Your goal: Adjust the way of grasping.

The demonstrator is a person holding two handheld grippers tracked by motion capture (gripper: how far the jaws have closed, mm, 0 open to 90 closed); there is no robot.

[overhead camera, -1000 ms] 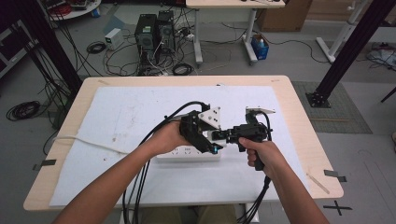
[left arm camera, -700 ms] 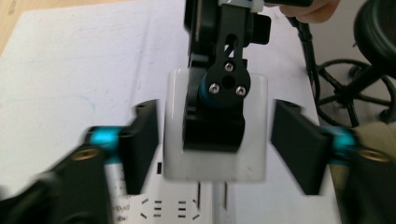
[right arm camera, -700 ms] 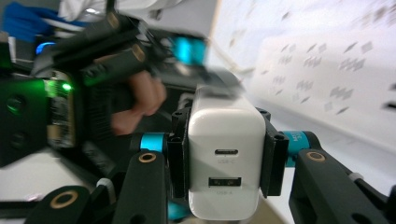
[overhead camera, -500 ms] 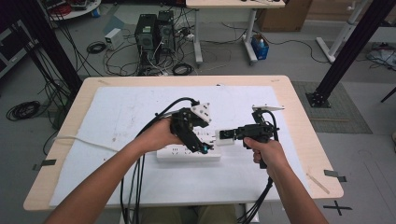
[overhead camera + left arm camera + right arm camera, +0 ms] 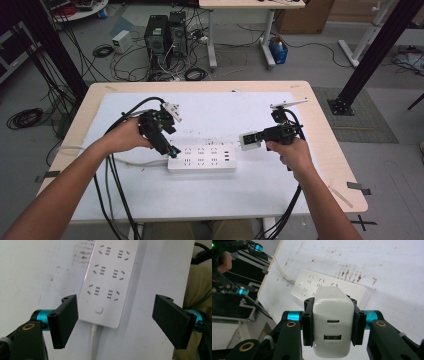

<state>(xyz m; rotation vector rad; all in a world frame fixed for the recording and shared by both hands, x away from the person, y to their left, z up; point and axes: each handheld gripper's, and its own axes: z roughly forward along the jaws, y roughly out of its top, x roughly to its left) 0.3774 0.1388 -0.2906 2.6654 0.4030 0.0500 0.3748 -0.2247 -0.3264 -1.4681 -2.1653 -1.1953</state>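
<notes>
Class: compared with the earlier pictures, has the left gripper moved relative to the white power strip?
Yes. The left gripper has moved left, from above the white power strip to its left end; its jaws have just been opening, empty.

Bare forearms, no sleeves, and each hand carries a black left gripper [image 5: 172, 150] and right gripper [image 5: 248, 140] with flat square black fingers [image 5: 63, 320], teal collars, brass-ringed screws and thick black cables trailing back.

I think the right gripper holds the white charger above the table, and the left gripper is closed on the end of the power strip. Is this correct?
Not quite. The left gripper is open: in the left gripper view its fingers stand wide apart above the power strip, touching nothing. The rest is right: the right gripper holds the white charger above the table.
</notes>
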